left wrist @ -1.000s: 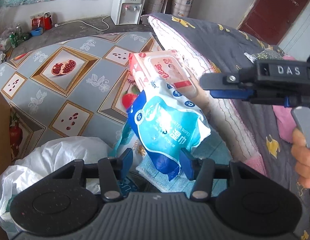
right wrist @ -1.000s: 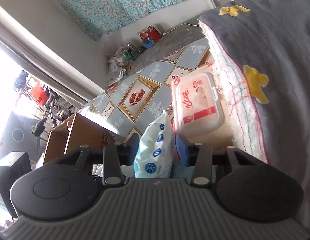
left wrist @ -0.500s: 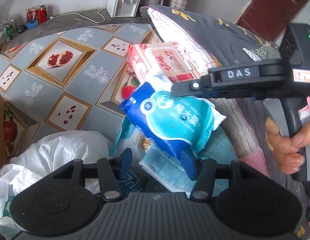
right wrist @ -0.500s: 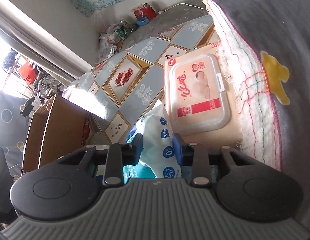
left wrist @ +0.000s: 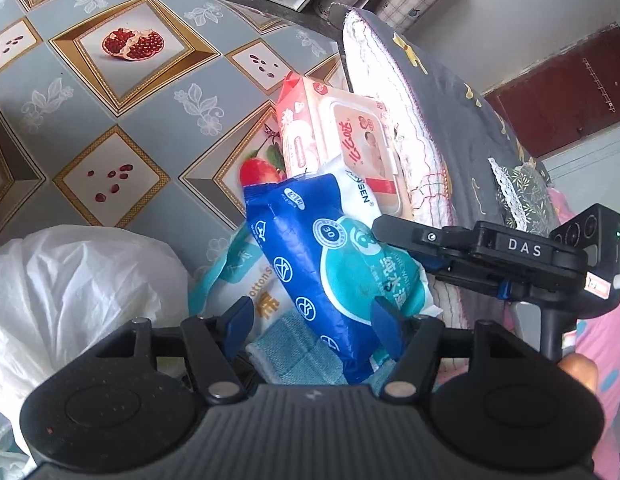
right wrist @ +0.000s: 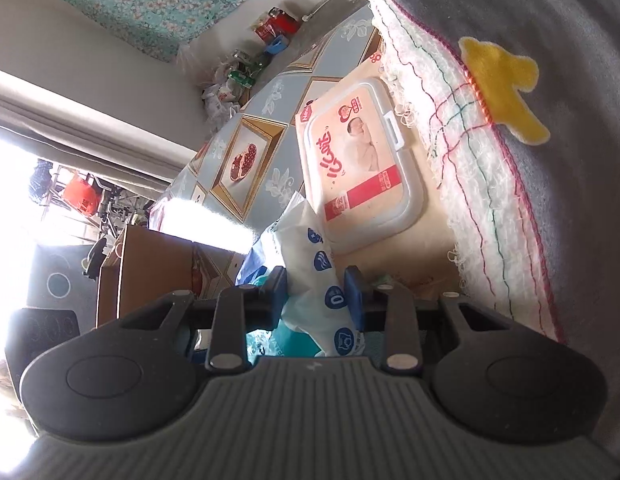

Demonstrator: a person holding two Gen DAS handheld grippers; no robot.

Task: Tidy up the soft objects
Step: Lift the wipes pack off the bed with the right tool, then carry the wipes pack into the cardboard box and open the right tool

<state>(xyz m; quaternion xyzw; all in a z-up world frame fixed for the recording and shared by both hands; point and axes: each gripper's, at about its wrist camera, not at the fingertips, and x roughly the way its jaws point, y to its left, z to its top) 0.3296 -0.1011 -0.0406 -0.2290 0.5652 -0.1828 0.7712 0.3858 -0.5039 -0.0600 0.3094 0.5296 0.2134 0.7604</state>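
My right gripper (right wrist: 316, 292) clamps blue wipes pack (left wrist: 334, 256) | my left gripper (left wrist: 312, 320) spread wide | pink wipes pack (right wrist: 358, 164) beside folded blanket (right wrist: 470, 168)

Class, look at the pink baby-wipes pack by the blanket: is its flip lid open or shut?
Shut. The pink wipes pack shows its white flip lid lying flat and flush in both views, with no gap and no wipe showing.

Black tool (left wrist: 312, 316), blue fingertips (left wrist: 384, 326), silver screws, white "DAS" marking.
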